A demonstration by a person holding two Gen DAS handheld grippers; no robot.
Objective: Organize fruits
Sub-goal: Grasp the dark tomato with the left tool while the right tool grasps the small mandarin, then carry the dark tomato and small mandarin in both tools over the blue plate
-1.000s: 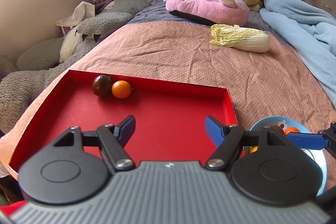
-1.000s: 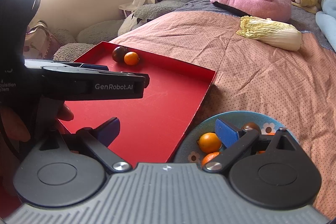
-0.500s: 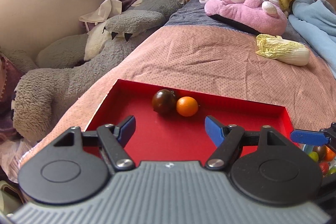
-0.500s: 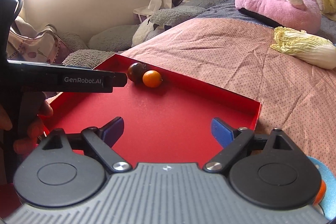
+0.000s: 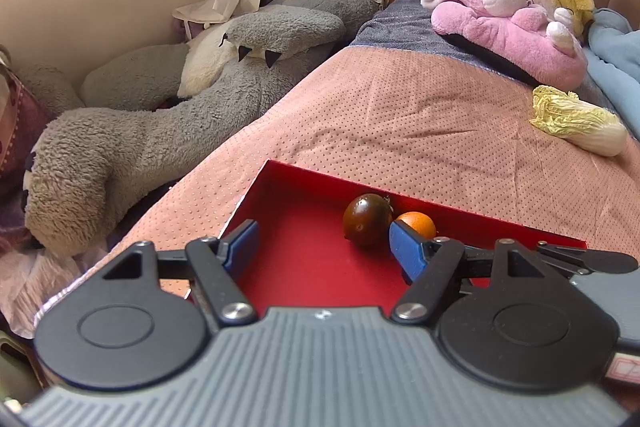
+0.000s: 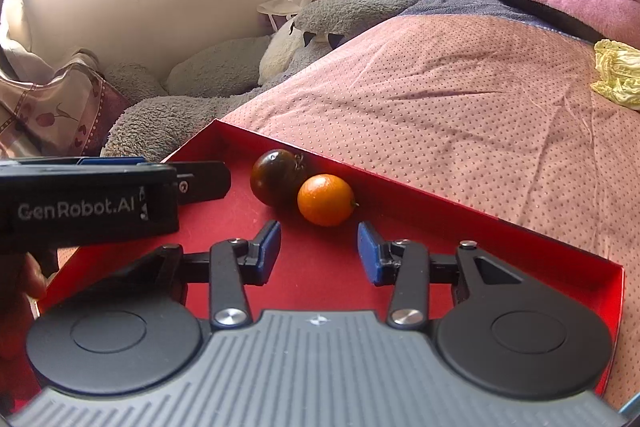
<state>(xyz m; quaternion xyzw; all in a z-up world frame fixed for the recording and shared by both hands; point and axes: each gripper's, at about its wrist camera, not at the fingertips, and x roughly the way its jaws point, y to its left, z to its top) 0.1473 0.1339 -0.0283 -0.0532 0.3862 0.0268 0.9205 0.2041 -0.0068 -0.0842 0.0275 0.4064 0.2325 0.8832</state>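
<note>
Two small round fruits lie touching each other in the far corner of a shallow red cardboard tray (image 6: 500, 223), against its back wall: a dark brown-purple tomato (image 6: 278, 177) and, to its right, a smooth orange citrus fruit (image 6: 326, 199).

At the left of the right wrist view, the left gripper (image 6: 120, 187) reaches over the tray's left side, seen side-on as a black bar with white lettering; the hand (image 6: 24, 279) holding it is mostly cut off by the frame edge. In its own view the left gripper (image 5: 322, 247) hangs empty over the tray (image 5: 304, 195) with its blue pads wide apart. Ahead of it and toward its right pad sits the tomato (image 5: 366, 219); that pad hides the lower part of the orange fruit (image 5: 416, 225).

The right gripper (image 6: 318, 251) hovers just short of the orange fruit, which sits ahead of the gap and clear of both blue pads. Its jaws are closing with nothing between them. In the left wrist view only a black fingertip of it pokes in at the right edge.

Beyond the tray stretches a pink dotted bedspread (image 6: 460, 87). Left of it slumps a big grey plush animal (image 5: 160, 131); far ahead lies a pink plush rabbit (image 5: 508, 27), and at the right a pale yellow napa cabbage (image 5: 576, 123), cut off by the edge of the right wrist view.
</note>
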